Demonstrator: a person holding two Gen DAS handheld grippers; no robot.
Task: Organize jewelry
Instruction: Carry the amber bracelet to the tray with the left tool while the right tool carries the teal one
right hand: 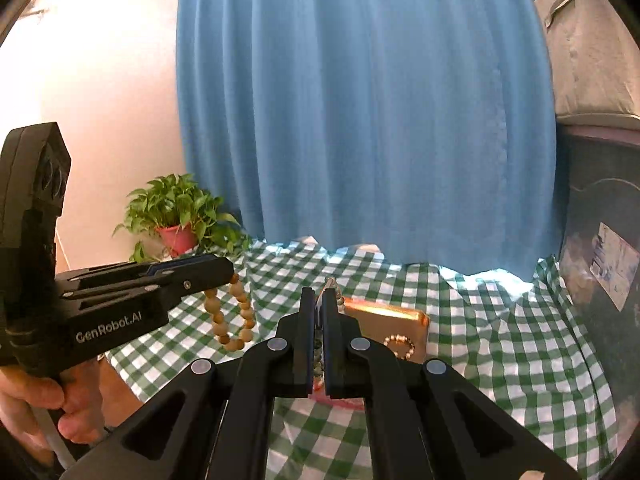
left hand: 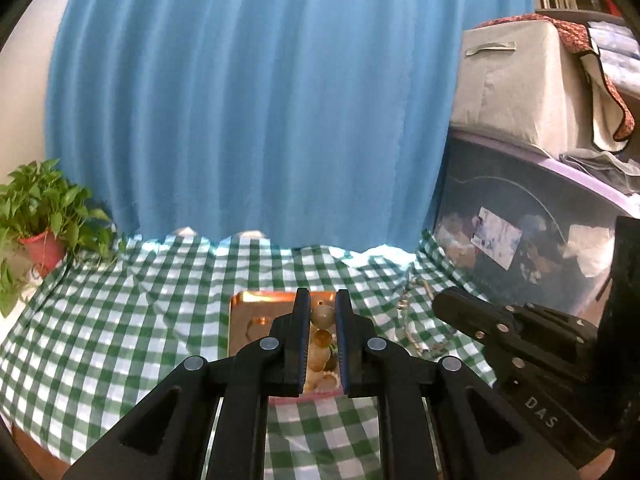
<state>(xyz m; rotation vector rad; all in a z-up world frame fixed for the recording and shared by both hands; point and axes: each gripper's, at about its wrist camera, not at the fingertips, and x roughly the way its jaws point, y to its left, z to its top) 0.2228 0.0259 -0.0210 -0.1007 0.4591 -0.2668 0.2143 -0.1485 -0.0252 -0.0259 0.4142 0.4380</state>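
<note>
The left tongs (left hand: pixel 323 312) are closed narrowly on a wooden bead bracelet (right hand: pixel 232 312), a loop of round, matte tan beads that hangs free below the tips, above the green-and-white checked cloth (left hand: pixel 120 320) covering the counter. In the left wrist view one large, smooth olive bead (left hand: pixel 323 316) sits pinched between the blue-edged pads, with more amber and cream beads in the gap below it.

The right tongs (right hand: pixel 319 300) are also drawn narrow, gripping a thin strand of small dark and pale beads (right hand: pixel 318 350) that runs down between the pads; a few pale beads and a metal end show just past the tips.

One copper-coloured rectangular tray (right hand: pixel 416 320), shiny with rounded corners, lies on the cloth beneath both tongs. Inside it rests a small ring of pearl-like beads (right hand: pixel 400 346).

A bare hand (right hand: pixel 44 412) grips the handle of the left gripper body.

Behind hang a pleated blue curtain (right hand: pixel 360 100) and one leafy plant in a red pot (right hand: pixel 178 238). To the right stand a dark plastic bin (left hand: pixel 520 240) with a grey fabric box (left hand: pixel 512 80) on top.
</note>
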